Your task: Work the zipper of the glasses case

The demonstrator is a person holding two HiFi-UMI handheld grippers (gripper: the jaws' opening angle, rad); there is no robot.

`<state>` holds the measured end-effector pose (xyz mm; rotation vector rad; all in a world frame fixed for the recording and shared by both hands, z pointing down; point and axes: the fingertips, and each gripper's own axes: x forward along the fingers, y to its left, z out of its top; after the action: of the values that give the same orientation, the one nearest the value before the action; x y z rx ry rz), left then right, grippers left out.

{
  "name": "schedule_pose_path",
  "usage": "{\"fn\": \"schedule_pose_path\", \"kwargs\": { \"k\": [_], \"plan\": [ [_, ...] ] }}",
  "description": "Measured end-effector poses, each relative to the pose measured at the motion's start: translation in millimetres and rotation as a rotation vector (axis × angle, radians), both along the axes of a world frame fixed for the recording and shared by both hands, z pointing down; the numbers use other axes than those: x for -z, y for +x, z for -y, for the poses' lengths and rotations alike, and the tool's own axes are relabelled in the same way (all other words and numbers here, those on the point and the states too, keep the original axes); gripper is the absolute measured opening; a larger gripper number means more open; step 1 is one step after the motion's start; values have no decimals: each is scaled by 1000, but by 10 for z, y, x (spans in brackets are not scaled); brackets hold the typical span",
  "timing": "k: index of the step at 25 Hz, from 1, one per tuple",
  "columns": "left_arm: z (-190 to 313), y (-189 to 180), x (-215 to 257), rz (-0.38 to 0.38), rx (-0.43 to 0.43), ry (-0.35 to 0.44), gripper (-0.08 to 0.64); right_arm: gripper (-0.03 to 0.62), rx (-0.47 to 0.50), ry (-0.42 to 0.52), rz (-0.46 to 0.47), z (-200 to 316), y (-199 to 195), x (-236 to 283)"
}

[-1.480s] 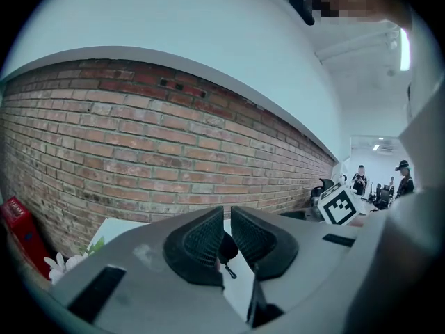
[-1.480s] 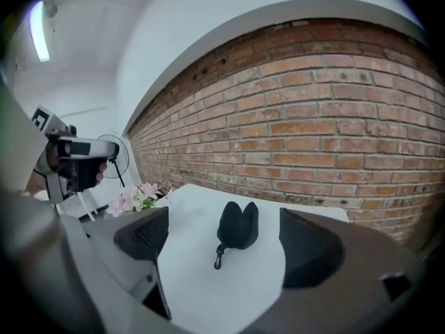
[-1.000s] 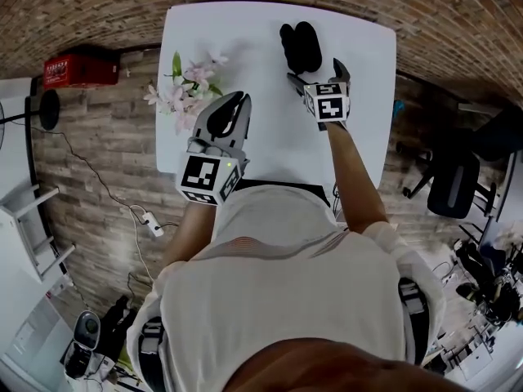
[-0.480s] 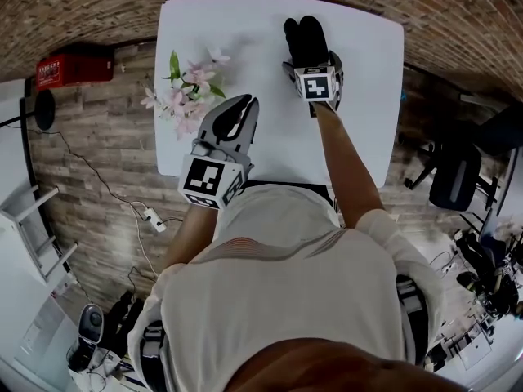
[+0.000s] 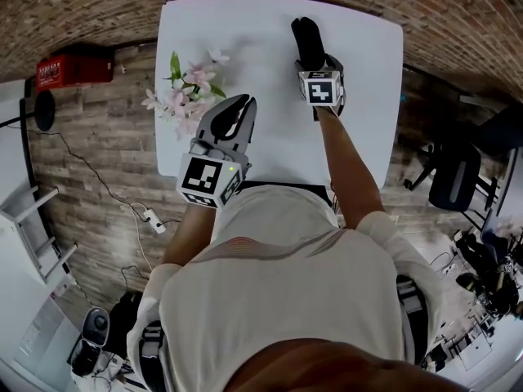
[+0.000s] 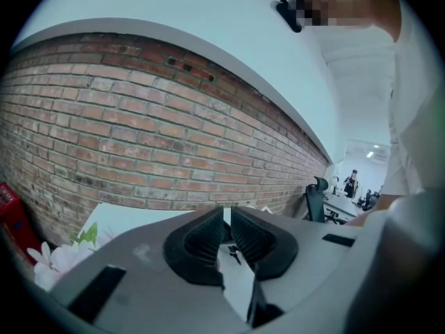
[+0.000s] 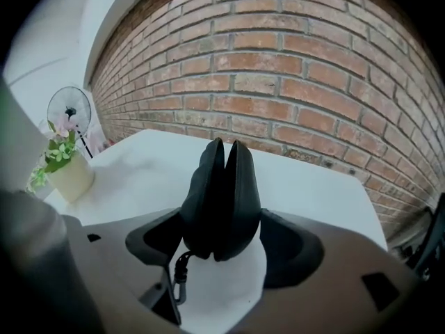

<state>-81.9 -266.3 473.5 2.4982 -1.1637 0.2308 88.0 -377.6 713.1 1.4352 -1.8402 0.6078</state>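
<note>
the step in hand looks like taking hold of the glasses case point(image 5: 309, 41) before any work on the zipper. the case stands on its narrow edge on the white surface point(image 5: 245, 31), in the upper middle of the head view, and its two shells meet in a dark seam that faces the right gripper view.

the right hand-held gripper point(image 5: 317, 65) is at about half width and its jaws are closing, with the near end of the case between them. in the right gripper view the pads point(image 7: 158, 236) seem already against both sides of the case, though i cannot say the hold is firm. a small metal clip point(image 7: 179, 277) hangs on a loop from the lower near end of the case.

the left hand-held gripper point(image 5: 233, 109) is fully closed and holds nothing. it hovers over the lower left part of the surface, just beside the pink flowers point(image 5: 184, 92) and well apart from the case.

i think the next move calls for a steady hold by the right one. then the left one must come over, open, and find the zipper pull, which i cannot see clearly from here.
</note>
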Motion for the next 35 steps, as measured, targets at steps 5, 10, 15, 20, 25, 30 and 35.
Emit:
{"fn": "schedule_pose_path", "kwargs": {
  "k": [5,10,15,20,25,30,35],
  "plan": [
    [-62,33,2,4,-6,-2,41,334,8,16,32,-4,-1,67],
    [-121,33,7,11,-1,0,41,322,13,32,53,-35,-6,108],
    [-161,53,51,7,1,7,41,313,6,61,99,-71,5,253],
    [-205,104,99,3,-5,15,41,307,-27,101,171,-143,98,474],
    [-225,163,170,-10,-10,33,41,305,-40,159,259,-272,170,829],
    [-227,215,348,-18,-10,75,41,305,-26,249,319,-453,262,1391],
    [-238,248,579,-32,-4,131,41,304,20,354,369,-675,310,2050]
  ]
}}
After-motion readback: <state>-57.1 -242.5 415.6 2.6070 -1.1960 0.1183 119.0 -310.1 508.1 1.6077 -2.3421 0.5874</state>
